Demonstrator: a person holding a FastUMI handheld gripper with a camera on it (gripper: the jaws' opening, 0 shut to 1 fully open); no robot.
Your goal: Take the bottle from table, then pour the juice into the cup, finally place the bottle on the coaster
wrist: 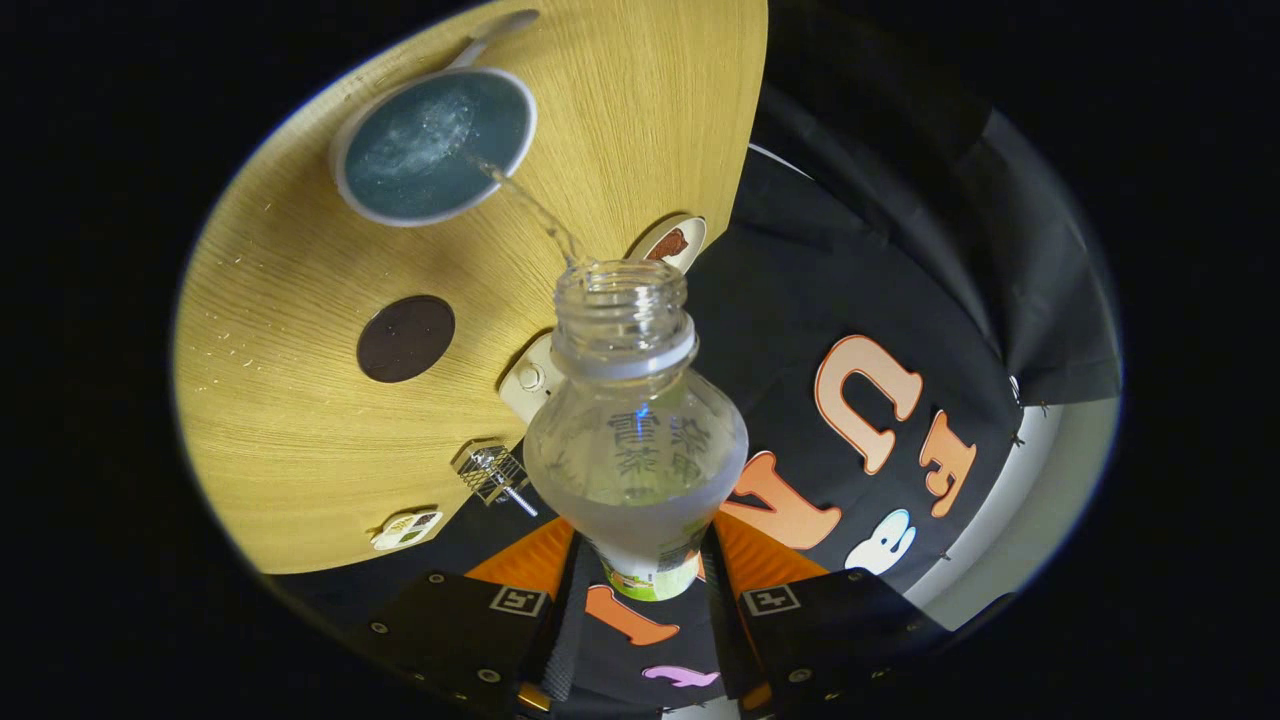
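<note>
Clear plastic, uncapped and nearly drained, the bottle (pixel 634 430) sits clamped in the claw (pixel 640 580), both fingers pressing on its lower body near the green-edged label. It is tipped over the pale wood-grain desk (pixel 300 430), its threaded mouth pointing toward the cup (pixel 435 145). A thin stream of clear liquid (pixel 530 210) arcs from the mouth into the cup, landing near the rim closest to the bottle. The cup is white outside with a dark bluish inside, already holding liquid with froth on its surface, and its handle points away from the claw. A round dark brown coaster (pixel 405 338) lies bare on the desk between the cup and the fingers, apart from both. Behind the bottle's neck a small card with a brown figure (pixel 672 243) lies at the desk's edge. A small metal wire object (pixel 492 472) and a small white gadget (pixel 406 529) rest near the same edge, closer to the claw.
</note>
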